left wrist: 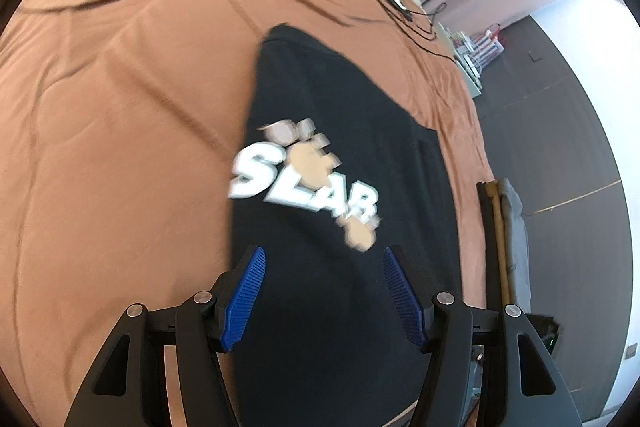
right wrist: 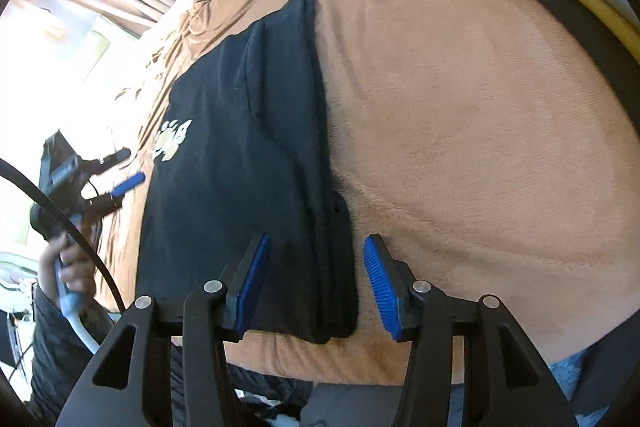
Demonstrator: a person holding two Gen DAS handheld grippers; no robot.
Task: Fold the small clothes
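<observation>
Both of my grippers are standing with jaws apart and gripping nothing: my right gripper (right wrist: 316, 283) is hovering over the folded near corner of the black T-shirt (right wrist: 248, 163), pads clear of the cloth, while my left gripper (left wrist: 324, 291) is hanging above its printed front. That shirt is lying on the brown bedspread (right wrist: 460, 115). My right view is showing my left hand (right wrist: 68, 267) beside the shirt; my left view alone is showing the white lettering (left wrist: 304, 187).
</observation>
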